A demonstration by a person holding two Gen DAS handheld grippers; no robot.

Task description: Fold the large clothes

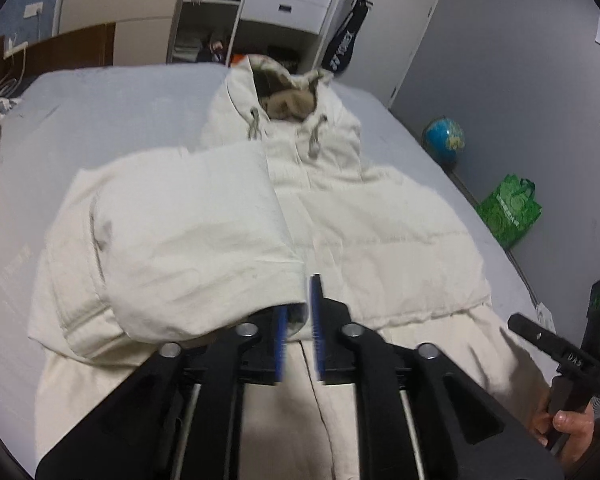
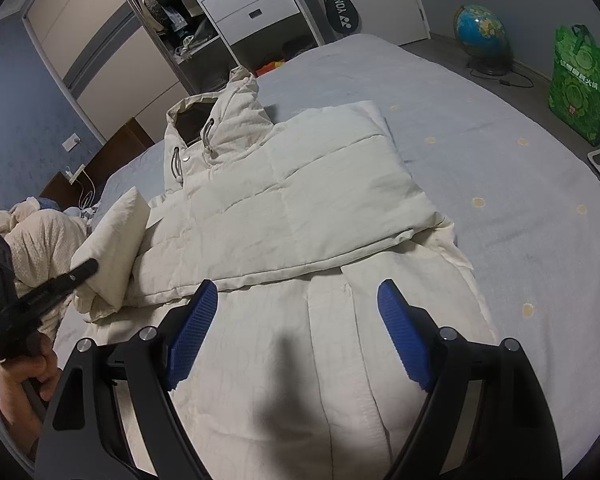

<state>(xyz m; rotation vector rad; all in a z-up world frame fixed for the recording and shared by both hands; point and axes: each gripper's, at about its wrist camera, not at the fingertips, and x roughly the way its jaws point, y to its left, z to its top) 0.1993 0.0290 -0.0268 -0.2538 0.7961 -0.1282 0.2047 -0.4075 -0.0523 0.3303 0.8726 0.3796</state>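
The cream hooded coat lay face-up on the bed, both sleeves folded across its chest to narrow it. The left tongs stood slightly parted at the left sleeve's cuff, gripping nothing. The right tongs hung wide open and empty over the hem.

Cream hooded puffer jacket lies front-up and spread across the grey bed, its hood at the far end with two drawcords trailing down from the collar. One sleeve is folded in over the chest, its cuff edge reaching the centre placket. The quilted body sits plump, the smoother lower hem lying nearest.
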